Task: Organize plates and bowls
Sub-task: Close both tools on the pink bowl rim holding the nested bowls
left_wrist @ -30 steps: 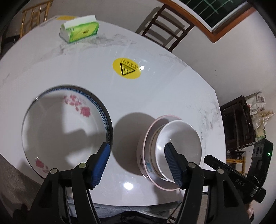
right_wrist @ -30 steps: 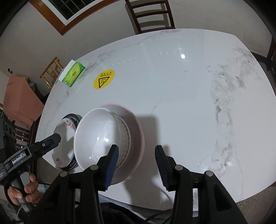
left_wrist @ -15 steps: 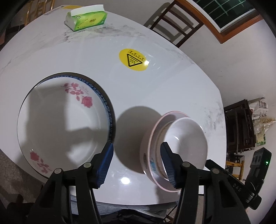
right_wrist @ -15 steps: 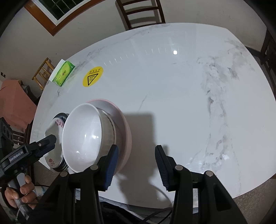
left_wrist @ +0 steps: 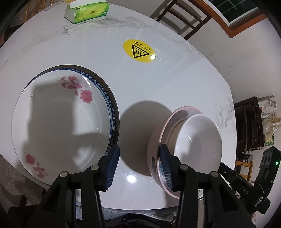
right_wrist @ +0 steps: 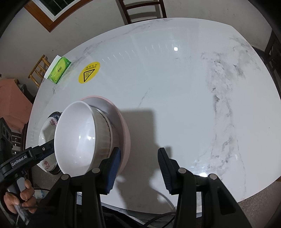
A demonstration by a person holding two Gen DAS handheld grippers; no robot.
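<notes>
Table: a white marble-look top (right_wrist: 175, 108) with grey veins ran ahead of both grippers, glossy, with lamp glare on it.
Left gripper: the left gripper (left_wrist: 138, 164) pointed steeply down over the near edge, its blue pads partly apart and closing, with only bare table between them.
Plate: the rose-patterned plate (left_wrist: 58, 122) with a blue rim lay flat just left of the left gripper's left pad, at the table's near edge.
Bowl stack: a white bowl (left_wrist: 198, 145) sat nested in a ribbed bowl inside a pink-rimmed dish (left_wrist: 154, 145), just right of the left gripper; whether its right pad touched the dish rim, I could not tell.
Right gripper: the right gripper (right_wrist: 139, 168) hung at a middling gap, nothing between its pads, the stack just beside its left pad.
Hand: a hand (right_wrist: 19, 198) gripped the left tool's handle, low on the right camera's left.
Sticker: a yellow warning sticker (left_wrist: 139, 50) lay on the table well ahead of the left gripper.
Tissues: a green tissue pack (left_wrist: 86, 11) sat at the far edge.
Room: dark wooden chairs (right_wrist: 144, 10) stood beyond the table against a pale wall, beside a wood-framed window (right_wrist: 52, 10).
</notes>
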